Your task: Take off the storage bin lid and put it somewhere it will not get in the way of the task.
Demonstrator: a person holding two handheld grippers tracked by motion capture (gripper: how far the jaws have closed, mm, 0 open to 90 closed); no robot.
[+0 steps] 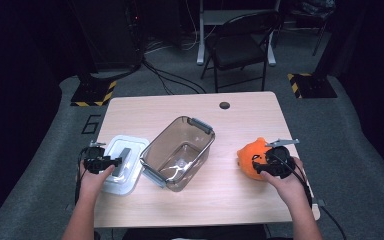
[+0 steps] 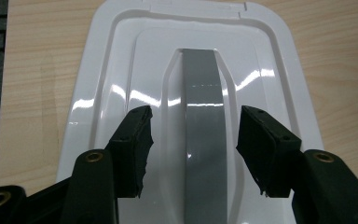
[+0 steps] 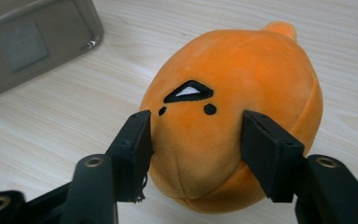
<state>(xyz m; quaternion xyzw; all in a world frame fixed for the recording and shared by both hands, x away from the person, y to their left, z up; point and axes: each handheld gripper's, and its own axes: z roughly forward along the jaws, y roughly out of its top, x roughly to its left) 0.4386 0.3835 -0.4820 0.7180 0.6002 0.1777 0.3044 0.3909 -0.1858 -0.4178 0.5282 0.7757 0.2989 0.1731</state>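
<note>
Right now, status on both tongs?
Left tongs open, straddling lid handle. Right tongs open around orange plush. Bin between, empty.

Overhead lighting falls evenly on the surface (image 1: pixel 240 195); the room beyond it is dim, nearly black at the high view's left and right edges. The high view is soft and low in detail. White glare streaks cross the glossy lid (image 2: pixel 121 56) in the left gripper view. The orange plush (image 3: pixel 233 116) is sharp, with little shadow beneath. Jaw bases at the bottom edges look slightly blurred.
</note>
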